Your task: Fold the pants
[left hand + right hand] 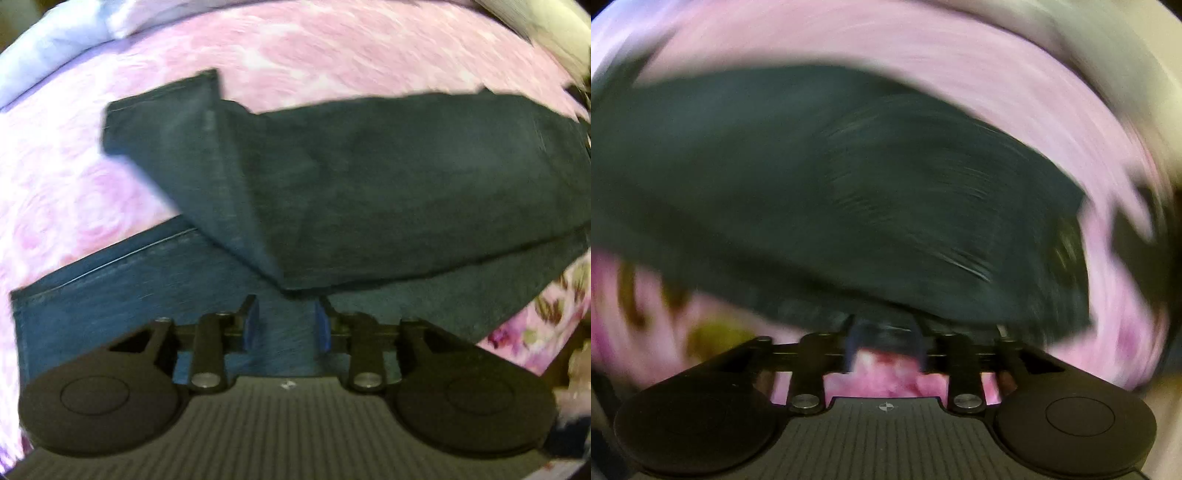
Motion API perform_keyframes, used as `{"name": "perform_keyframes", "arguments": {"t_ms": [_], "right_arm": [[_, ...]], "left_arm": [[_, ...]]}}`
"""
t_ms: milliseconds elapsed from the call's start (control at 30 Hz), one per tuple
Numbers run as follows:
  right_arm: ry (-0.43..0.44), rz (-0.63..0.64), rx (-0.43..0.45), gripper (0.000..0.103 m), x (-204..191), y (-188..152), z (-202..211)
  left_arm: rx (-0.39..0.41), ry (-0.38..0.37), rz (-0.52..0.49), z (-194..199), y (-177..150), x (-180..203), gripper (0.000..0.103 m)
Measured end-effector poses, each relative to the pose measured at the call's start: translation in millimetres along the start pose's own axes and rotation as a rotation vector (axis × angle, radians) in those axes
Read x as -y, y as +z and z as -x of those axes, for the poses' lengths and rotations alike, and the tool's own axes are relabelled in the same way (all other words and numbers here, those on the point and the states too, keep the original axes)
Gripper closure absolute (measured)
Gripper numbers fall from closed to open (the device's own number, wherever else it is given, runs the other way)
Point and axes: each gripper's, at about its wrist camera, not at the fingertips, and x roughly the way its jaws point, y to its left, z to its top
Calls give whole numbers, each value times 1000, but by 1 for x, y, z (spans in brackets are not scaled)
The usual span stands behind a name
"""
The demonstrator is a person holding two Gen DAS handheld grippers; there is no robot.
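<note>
Dark blue denim pants (369,184) lie on a pink floral bed cover (295,44). A leg is folded over the lower layer (110,295), and its hem sits at the upper left. In the left wrist view, my left gripper (286,321) hangs over the lower layer just short of the fold's corner. Its jaws stand apart with nothing pinched between them. The right wrist view is heavily blurred. There the pants (812,184) fill the middle. My right gripper (884,343) has its jaws apart, with the cloth's edge across the tips and pink cover showing between them.
A pale blue-white cloth or pillow (48,55) lies at the far left edge of the bed. Something white (535,29) is at the far right corner. The cover's darker flower print (535,321) shows at the right, near the bed's edge.
</note>
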Motion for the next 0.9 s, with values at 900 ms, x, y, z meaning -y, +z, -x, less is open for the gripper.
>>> {"name": "perform_keyframes", "arguments": {"t_ms": [900], "right_arm": [[164,-1091,125,65,173,-17,-54]], "left_arm": [[113,262,138,-116,186,-38,51]]}}
